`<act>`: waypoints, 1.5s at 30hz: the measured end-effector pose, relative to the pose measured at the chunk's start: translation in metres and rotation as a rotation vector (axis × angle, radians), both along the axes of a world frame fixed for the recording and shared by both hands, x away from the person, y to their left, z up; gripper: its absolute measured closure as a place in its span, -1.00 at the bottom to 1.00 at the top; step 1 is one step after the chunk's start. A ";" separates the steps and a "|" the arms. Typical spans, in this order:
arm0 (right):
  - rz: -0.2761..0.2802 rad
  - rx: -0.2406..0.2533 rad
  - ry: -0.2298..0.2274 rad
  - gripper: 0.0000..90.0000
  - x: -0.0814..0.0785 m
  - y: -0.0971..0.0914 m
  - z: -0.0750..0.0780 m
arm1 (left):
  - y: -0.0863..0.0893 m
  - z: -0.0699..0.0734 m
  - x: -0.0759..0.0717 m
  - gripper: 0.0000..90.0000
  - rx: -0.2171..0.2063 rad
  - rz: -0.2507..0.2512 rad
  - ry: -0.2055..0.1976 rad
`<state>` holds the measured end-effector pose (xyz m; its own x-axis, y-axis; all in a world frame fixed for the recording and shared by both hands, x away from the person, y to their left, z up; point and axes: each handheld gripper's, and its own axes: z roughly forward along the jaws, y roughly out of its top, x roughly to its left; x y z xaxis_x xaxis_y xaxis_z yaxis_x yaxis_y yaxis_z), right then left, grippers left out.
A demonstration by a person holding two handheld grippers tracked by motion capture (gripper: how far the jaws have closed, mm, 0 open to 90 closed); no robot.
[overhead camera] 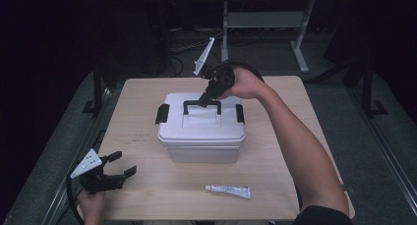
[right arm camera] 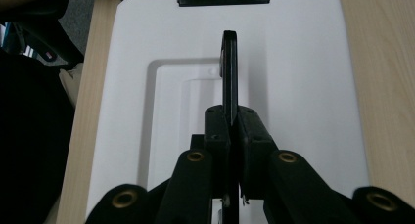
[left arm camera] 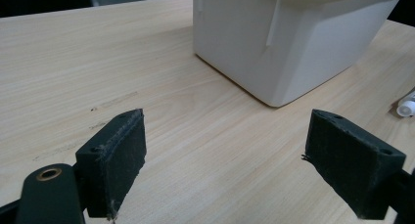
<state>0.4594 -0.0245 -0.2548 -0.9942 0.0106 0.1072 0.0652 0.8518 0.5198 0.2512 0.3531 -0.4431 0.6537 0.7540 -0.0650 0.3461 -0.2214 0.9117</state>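
high view: right gripper clamped on box handle, left gripper agape near table edge.

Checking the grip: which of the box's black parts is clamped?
The lid's centre handle, held by the right gripper; both end latches are untouched.

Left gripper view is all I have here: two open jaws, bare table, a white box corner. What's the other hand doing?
Observer: The right gripper is shut on the box's black handle, which stands upright.
Operator: Is the box closed?
Observer: The lid sits on the box; a black latch shows at each end, and I cannot tell whether they are fastened.
Operator: What's the white thing at my right edge?
Observer: A small tube, lying flat near the table's front edge.
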 end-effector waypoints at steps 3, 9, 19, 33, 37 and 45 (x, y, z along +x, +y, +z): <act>-0.008 -0.002 -0.007 0.87 -0.003 -0.005 0.005 | -0.001 0.000 0.000 -0.67 -0.001 -0.003 0.000; -0.029 -0.004 -0.023 0.87 -0.008 -0.018 0.013 | -0.001 0.000 0.000 -0.67 0.000 -0.003 0.000; -0.069 -0.004 -0.047 0.87 -0.018 -0.049 0.024 | 0.000 0.000 -0.001 -0.67 -0.004 0.002 0.003; -0.149 -0.004 -0.063 0.87 -0.030 -0.092 0.032 | 0.000 0.000 0.000 -0.67 -0.004 -0.002 0.001; -0.170 -0.011 -0.063 0.87 -0.033 -0.104 0.032 | 0.000 -0.001 -0.001 -0.67 -0.004 0.001 0.003; -0.203 -0.004 -0.071 0.87 -0.040 -0.125 0.035 | 0.000 -0.001 0.000 -0.67 0.000 0.001 0.004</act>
